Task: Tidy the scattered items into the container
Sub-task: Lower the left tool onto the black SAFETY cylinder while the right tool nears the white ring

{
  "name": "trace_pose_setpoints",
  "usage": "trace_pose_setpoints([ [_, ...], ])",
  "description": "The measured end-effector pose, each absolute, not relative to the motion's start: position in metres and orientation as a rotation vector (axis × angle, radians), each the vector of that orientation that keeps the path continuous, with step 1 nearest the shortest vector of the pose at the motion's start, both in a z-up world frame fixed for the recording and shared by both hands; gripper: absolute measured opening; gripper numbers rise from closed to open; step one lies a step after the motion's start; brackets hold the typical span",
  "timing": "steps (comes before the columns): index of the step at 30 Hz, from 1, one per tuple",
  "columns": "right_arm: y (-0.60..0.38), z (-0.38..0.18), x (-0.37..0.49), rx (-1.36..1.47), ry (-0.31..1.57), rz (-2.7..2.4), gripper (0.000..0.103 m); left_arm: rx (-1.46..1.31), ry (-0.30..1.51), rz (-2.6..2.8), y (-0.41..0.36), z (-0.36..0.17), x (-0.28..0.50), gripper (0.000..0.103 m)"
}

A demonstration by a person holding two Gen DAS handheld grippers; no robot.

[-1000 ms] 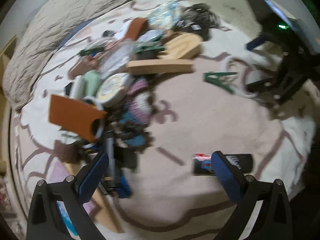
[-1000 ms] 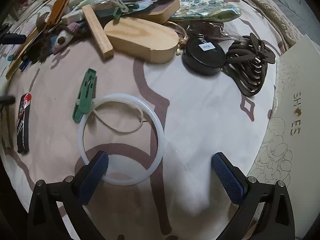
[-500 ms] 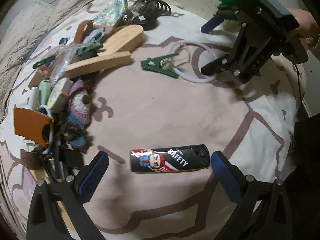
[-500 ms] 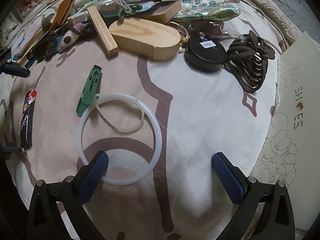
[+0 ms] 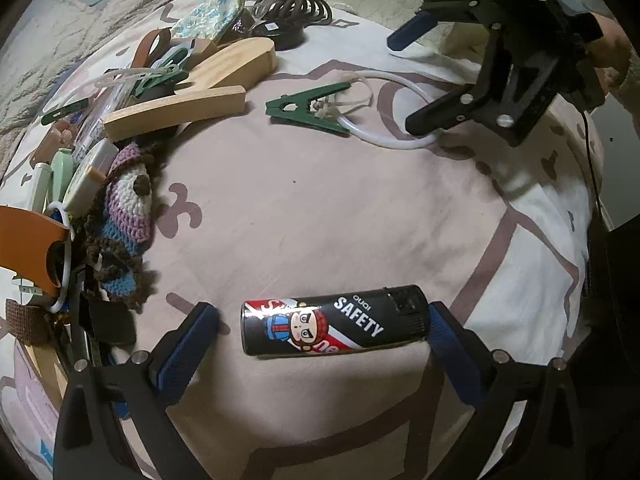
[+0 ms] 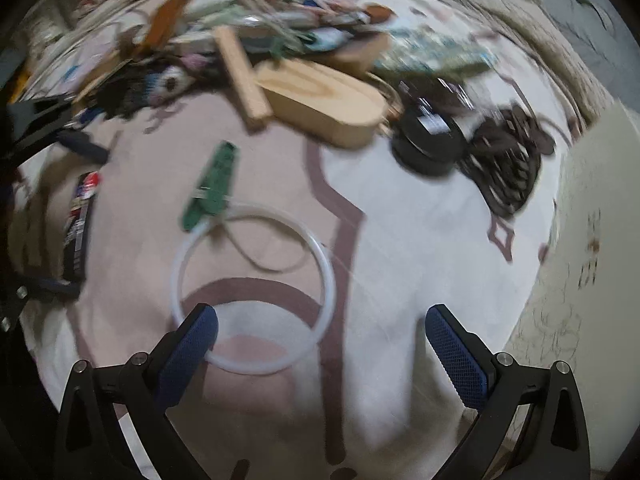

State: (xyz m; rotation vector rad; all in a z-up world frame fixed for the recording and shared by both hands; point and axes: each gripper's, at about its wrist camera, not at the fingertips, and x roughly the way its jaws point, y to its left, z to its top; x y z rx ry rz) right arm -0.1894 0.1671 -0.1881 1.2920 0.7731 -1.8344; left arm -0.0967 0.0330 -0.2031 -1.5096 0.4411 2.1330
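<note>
A black cartoon-printed "SAFETY" lighter (image 5: 334, 326) lies flat on the patterned bedcover between the fingers of my open left gripper (image 5: 320, 334); it also shows at the left of the right wrist view (image 6: 80, 224). My right gripper (image 6: 320, 336) is open above the near side of a white plastic ring (image 6: 252, 288), with a green clip (image 6: 210, 186) at the ring's far edge. In the left wrist view the right gripper (image 5: 416, 80) hangs over the ring (image 5: 400, 108) and the clip (image 5: 308, 108). A white "SHOES" box (image 6: 580, 280) stands at the right.
A heap of clutter lies at the far left: wooden blocks (image 5: 224, 80), a crocheted toy (image 5: 128, 208), an orange card (image 5: 28, 248), a black round tin (image 6: 428, 140), dark hair claws (image 6: 508, 160). A ribbed blanket (image 5: 48, 52) borders the bedcover.
My left gripper has swung right and closed in on the lighter, which now lies between its fingers. My right gripper has moved forward over the white ring; its view is blurred by motion.
</note>
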Motion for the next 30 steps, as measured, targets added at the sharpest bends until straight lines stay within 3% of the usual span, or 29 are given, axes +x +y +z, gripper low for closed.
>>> trace_pose_setpoints([
  [11, 0.140, -0.193, -0.175, 1.258, 0.741, -1.695, 0.103, -1.482, 0.420, 2.154, 0.032, -0.205, -0.093, 0.103],
  [18, 0.149, -0.183, -0.198, 1.271, 0.616, -1.703, 0.103, -1.469, 0.422, 2.172, 0.034, -0.205, -0.090, 0.103],
  [21, 0.163, -0.189, -0.169, 1.290, 0.586, -1.649, 0.103, -1.464, 0.426, 2.179, 0.035, -0.205, -0.090, 0.103],
  [30, 0.138, -0.204, -0.128, 1.264, 0.735, -1.620, 0.103, -1.484, 0.430, 2.188, 0.039, -0.205, -0.090, 0.103],
])
